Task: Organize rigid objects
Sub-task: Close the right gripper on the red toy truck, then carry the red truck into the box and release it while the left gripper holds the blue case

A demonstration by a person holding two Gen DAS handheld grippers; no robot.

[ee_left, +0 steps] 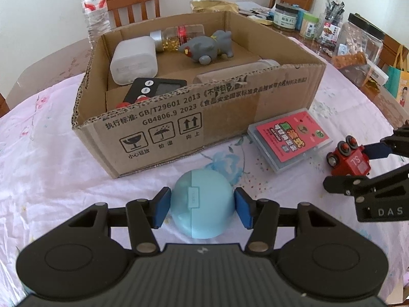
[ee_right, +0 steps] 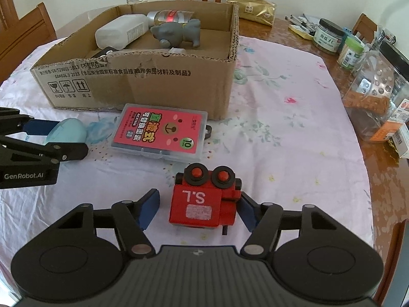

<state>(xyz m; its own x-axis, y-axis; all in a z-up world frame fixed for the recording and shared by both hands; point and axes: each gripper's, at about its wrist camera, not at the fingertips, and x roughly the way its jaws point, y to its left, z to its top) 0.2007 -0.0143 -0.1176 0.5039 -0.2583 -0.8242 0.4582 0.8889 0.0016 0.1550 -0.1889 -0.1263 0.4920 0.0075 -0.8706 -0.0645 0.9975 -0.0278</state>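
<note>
The pale blue egg-shaped case [ee_left: 203, 202] sits near the desk's [ee_right: 281, 133] front edge, clamped by the left gripper [ee_left: 203, 208] for lifting into the cardboard box [ee_left: 230, 107]. The right gripper [ee_right: 199, 208] straddles the red toy train [ee_right: 204, 202], its left pad not touching. The pink floral cloth gives way to a cluttered wooden rim.

A home dining room: a round wooden desk [ee_right: 378, 168] under a pink floral cloth [ee_right: 281, 107], wooden dining chairs [ee_left: 133, 0] against a plain pale wall, with food jars [ee_left: 285, 16], a tissue pack [ee_right: 251, 6] and a water bottle [ee_left: 94, 7] crowding the edges.
</note>
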